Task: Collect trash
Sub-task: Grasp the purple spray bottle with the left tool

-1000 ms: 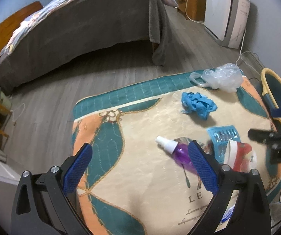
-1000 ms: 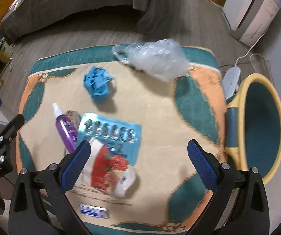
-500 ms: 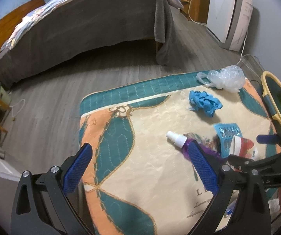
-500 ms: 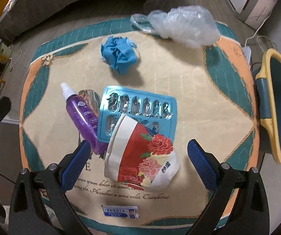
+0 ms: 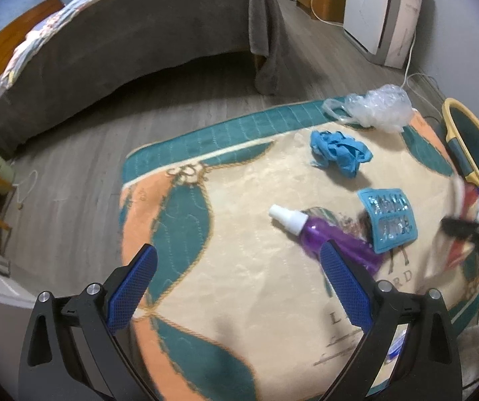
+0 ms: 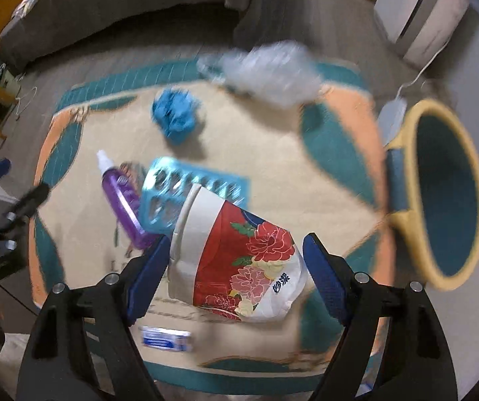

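Motion blur smears the plastic bag (image 6: 266,70) and basket (image 6: 440,220) in right wrist view. In left wrist view the paper cup (image 5: 466,200) is a blur beside the right gripper (image 5: 473,214), grip state unreadable; basket cut by frame edge.

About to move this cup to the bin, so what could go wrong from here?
The right gripper only brackets the crushed paper cup; its pads may not be pinching firmly, so the cup might slip. The view is blurred, so aiming at the bin could miss. The left gripper is open and idle.
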Demonstrator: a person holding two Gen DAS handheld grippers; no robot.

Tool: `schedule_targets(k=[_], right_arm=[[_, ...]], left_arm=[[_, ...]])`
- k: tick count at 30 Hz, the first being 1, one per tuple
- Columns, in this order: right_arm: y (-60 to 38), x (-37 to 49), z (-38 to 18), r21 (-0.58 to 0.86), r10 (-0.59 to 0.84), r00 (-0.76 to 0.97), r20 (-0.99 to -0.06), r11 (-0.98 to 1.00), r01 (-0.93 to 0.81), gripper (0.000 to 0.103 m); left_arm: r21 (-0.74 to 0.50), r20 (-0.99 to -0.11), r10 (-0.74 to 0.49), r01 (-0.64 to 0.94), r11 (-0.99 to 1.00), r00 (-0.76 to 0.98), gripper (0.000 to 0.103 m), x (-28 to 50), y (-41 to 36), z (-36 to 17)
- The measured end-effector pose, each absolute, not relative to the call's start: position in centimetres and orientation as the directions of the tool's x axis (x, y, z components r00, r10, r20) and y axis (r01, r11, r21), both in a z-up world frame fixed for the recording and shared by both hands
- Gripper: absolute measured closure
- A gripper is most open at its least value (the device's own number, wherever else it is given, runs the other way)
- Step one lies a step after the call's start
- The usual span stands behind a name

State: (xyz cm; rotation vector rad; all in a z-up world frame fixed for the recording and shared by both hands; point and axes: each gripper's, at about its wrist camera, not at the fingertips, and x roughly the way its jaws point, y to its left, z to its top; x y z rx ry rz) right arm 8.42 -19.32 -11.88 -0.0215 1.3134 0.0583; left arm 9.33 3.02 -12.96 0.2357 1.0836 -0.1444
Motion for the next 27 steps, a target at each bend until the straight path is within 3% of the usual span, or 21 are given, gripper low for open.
schedule_targets(k=[10,19,27], right_arm=[[-22.9,10.1,-10.4,0.022,0.034,0.329,-0.944,0.999,-0.042,0.023],[-24.0,11.0,-10.6,0.04,0.061,0.332,-0.941,0.997,-0.069,0.023],[-24.7,11.1,-10.6,0.053,0.077,0.329,-0.941,0.995,-0.082,0.023]], left_arm=[[0.1,-0.919,-0.002,0.237,0.966,0.394,0.006,10.1,-1.2,-16.2],[0.039,-0.951,-0.008,0.145,0.989,0.31,0.009,11.8,-1.3,-18.8],[0.019,-0.97,-0.026,0.182,0.983,0.24,0.05,12.2,-2.2,-20.4]])
